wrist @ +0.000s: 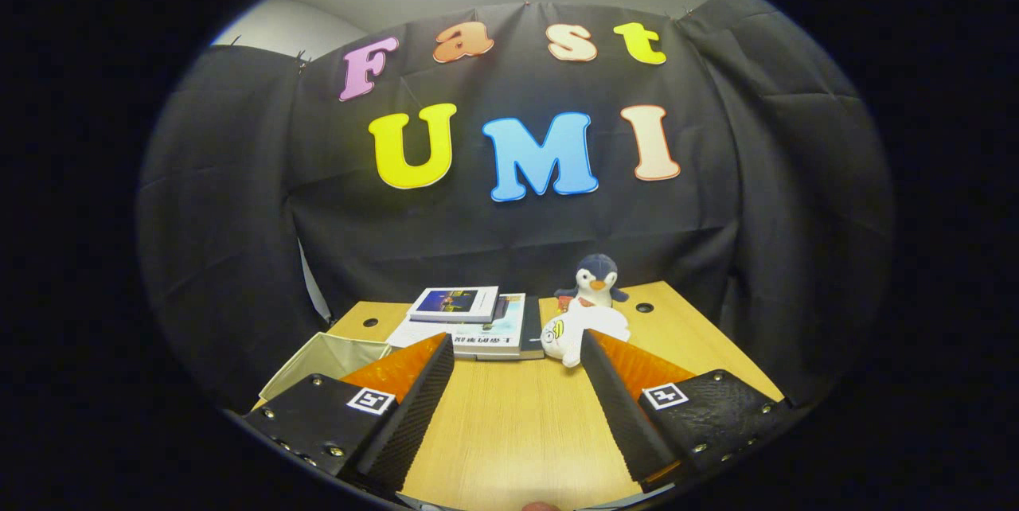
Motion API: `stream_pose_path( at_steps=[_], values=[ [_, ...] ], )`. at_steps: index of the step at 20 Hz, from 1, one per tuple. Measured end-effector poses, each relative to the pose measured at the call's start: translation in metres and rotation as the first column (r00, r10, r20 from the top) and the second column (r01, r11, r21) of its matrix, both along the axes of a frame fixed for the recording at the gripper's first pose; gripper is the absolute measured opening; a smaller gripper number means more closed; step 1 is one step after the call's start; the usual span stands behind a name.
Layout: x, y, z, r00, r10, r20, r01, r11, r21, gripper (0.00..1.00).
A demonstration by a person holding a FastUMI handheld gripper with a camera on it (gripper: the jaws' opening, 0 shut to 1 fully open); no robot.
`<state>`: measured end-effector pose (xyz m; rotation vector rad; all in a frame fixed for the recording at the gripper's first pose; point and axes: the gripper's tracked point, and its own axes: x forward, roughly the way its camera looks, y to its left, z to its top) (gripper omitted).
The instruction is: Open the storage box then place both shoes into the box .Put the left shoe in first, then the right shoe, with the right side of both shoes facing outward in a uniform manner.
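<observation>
My gripper (517,348) is open, held above the wooden table (517,423) with nothing between its fingers. Past the left finger (422,392), a beige fabric storage box (322,360) stands at the table's left edge, its top open and its inside partly hidden by that finger. Just beyond the tip of the right finger (605,384) lies a small white shoe (581,332) with a yellow mark on its side.
A stack of books (470,316) lies at the back of the table, ahead of the fingers. A plush penguin (595,282) sits behind the white shoe, against the black cloth wall. Two round cable holes (643,307) are in the tabletop.
</observation>
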<state>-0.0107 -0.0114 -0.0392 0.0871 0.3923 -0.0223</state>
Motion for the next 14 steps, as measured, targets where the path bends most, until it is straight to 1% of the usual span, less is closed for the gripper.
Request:
stream_pose_path(
  at_steps=[2, 5, 14],
  values=[
    [-0.002, -0.014, 0.009, 0.999, -0.022, 0.042, 0.023, 0.999, -0.024, 0.97],
    [-0.008, -0.024, 0.023, 0.994, -0.039, 0.1, 0.041, 0.999, -0.018, 0.97],
    [-0.023, -0.041, 0.043, 0.981, -0.037, 0.192, 0.042, 0.999, -0.02, 0.97]
  ],
)
